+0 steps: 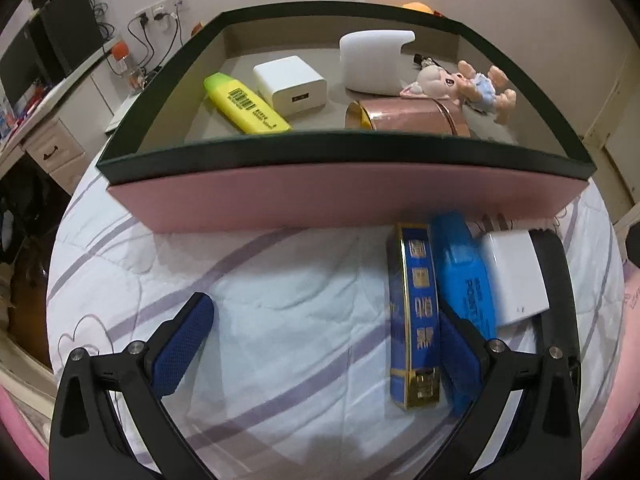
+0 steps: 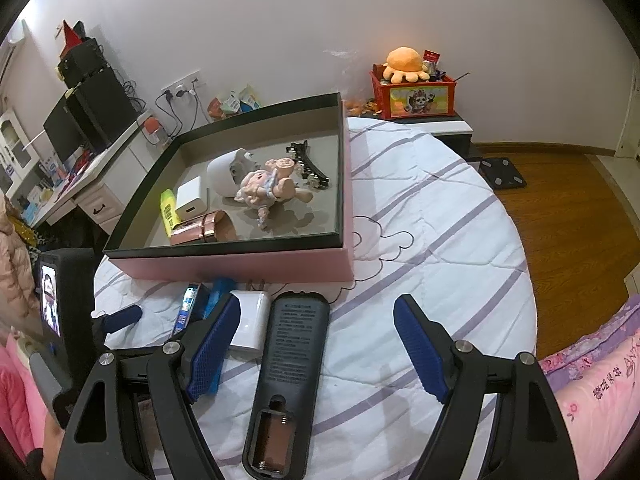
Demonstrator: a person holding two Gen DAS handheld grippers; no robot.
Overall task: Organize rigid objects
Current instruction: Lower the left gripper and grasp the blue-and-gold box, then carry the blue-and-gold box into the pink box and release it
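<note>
White quilted bed (image 2: 440, 220) carrying a pink box (image 2: 240, 266) near its far edge. Before the box lie a blue carton (image 1: 416, 320), white adapter (image 2: 250, 326) and black remote (image 2: 286, 368). Left tongs (image 1: 326, 348) and right tongs (image 2: 316, 344) both released; right tongs straddle the remote.

Both grippers look the same: the left gripper (image 1: 320, 344) and right gripper (image 2: 318, 344) have chunky black plastic arms with triangular cutouts, silver round screws at the joints, and blue dimpled rubber pads (image 2: 418, 346) on the fingers. Pink sleeve (image 2: 16, 392) at 8 o'clock in the right view.
</note>
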